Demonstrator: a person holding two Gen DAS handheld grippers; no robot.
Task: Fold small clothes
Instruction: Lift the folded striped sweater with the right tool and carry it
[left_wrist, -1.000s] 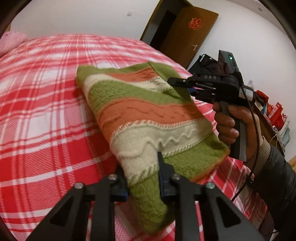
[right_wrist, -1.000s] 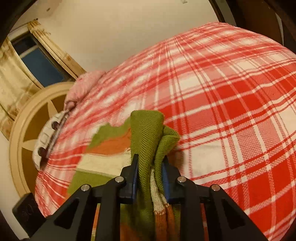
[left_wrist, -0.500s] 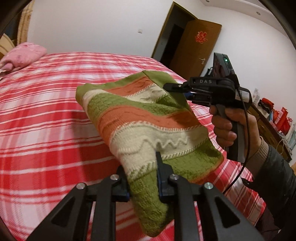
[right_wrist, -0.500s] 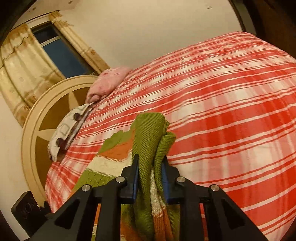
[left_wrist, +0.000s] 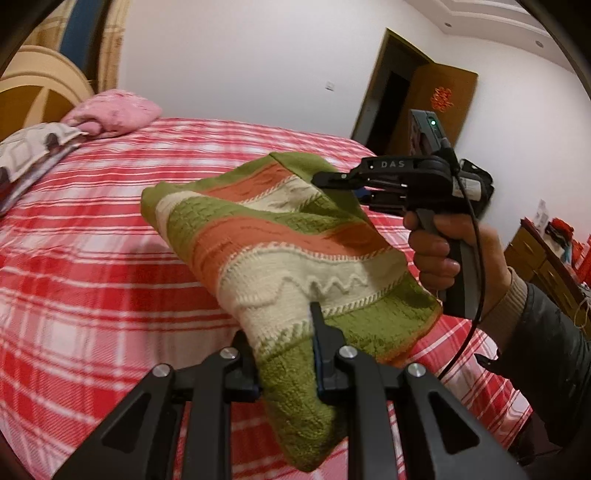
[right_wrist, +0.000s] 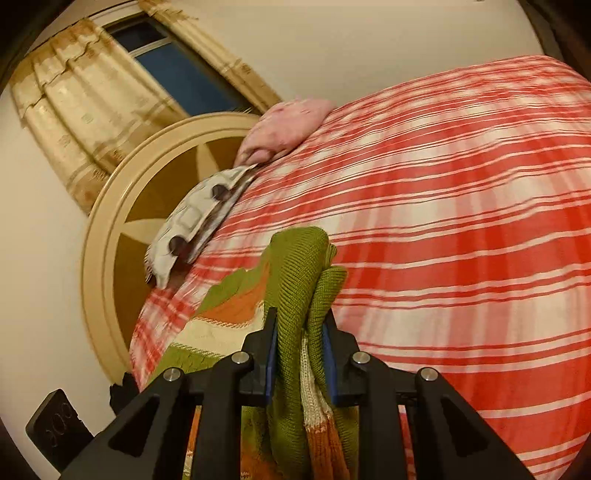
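Note:
A folded knit sweater (left_wrist: 280, 251) with green, orange and cream stripes hangs in the air above the red plaid bed (left_wrist: 92, 258). My left gripper (left_wrist: 284, 332) is shut on its near green hem. My right gripper (left_wrist: 325, 179) is shut on the far edge, held by a hand at the right. In the right wrist view the right gripper (right_wrist: 299, 325) pinches bunched green knit of the sweater (right_wrist: 299, 280), which hangs below the jaws over the bed (right_wrist: 461, 240).
A pink pillow (left_wrist: 114, 112) and a patterned pillow (left_wrist: 29, 155) lie at the bed's head by a round wooden headboard (right_wrist: 110, 229). A curtained window (right_wrist: 177, 74) is behind. An open brown door (left_wrist: 436, 107) and a cluttered cabinet (left_wrist: 546, 247) stand at the right.
Both grippers have lifted the sweater higher off the bed and tilted up; more of the headboard, pillows and window shows. The grips are unchanged.

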